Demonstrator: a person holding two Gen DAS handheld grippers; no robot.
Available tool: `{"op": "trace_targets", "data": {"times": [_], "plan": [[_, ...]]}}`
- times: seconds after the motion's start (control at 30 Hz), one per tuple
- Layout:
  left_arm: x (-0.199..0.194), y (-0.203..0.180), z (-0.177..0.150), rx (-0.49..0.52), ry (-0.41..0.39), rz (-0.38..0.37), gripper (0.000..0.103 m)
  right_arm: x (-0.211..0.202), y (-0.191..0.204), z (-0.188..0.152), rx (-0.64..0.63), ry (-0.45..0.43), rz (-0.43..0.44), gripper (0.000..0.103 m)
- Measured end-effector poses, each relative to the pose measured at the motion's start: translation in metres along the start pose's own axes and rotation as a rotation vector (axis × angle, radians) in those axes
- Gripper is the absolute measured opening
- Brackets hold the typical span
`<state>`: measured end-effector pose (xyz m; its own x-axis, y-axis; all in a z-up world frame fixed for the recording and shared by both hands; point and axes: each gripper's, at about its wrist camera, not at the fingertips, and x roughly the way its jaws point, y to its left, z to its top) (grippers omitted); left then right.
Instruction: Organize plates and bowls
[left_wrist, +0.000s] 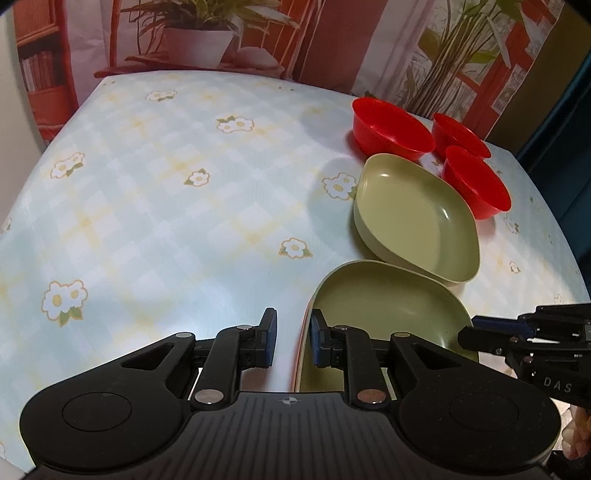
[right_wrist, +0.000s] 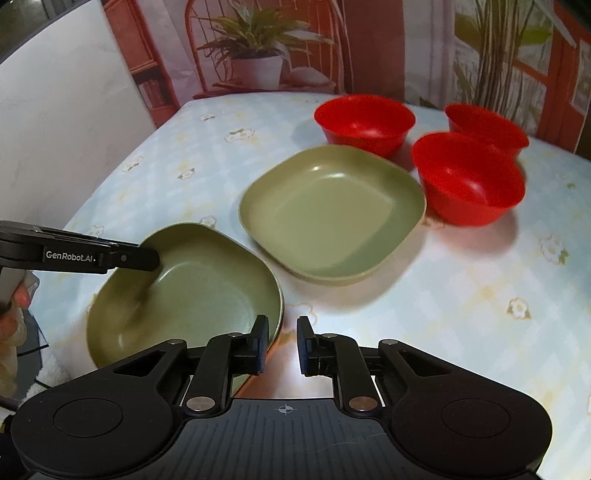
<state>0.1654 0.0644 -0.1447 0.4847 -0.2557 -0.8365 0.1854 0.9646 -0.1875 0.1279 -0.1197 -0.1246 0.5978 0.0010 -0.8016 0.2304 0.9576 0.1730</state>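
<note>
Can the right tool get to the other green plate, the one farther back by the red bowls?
Probably yes. The far green plate lies flat just beyond the right tool, its near rim exposed with bare tablecloth ahead. The red bowls stand behind it and the near green plate lies to the left.

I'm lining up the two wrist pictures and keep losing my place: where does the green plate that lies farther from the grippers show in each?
Left wrist view: the far green plate lies right of centre, just below the three red bowls.
Right wrist view: the far green plate lies near the centre, left of the closest red bowl.
Shared landmark: the potted plant pictured on the backdrop, top of both views.
</note>
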Motion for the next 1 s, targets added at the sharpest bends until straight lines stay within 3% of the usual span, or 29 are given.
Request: {"op": "trace_targets", "data": {"times": [0.2, 0.47, 0.77, 1.0], "plan": [[0.0, -0.001, 0.0, 0.006, -0.001, 0.005, 0.021, 0.005, 0.004, -0.003, -0.01, 0.027, 0.017, 0.017], [0.001, -0.004, -0.001, 0.009, -0.001, -0.009, 0.021, 0.002, -0.003, 0.0, 0.005, -0.013, -0.008, 0.011], [-0.004, -0.005, -0.001, 0.023, -0.007, 0.003, 0.021, -0.003, -0.004, 0.0, 0.01, -0.035, 0.003, 0.013], [-0.025, -0.01, 0.023, 0.042, -0.075, -0.017, 0.021, -0.02, -0.018, 0.014, 0.037, -0.109, -0.009, 0.017]]}}
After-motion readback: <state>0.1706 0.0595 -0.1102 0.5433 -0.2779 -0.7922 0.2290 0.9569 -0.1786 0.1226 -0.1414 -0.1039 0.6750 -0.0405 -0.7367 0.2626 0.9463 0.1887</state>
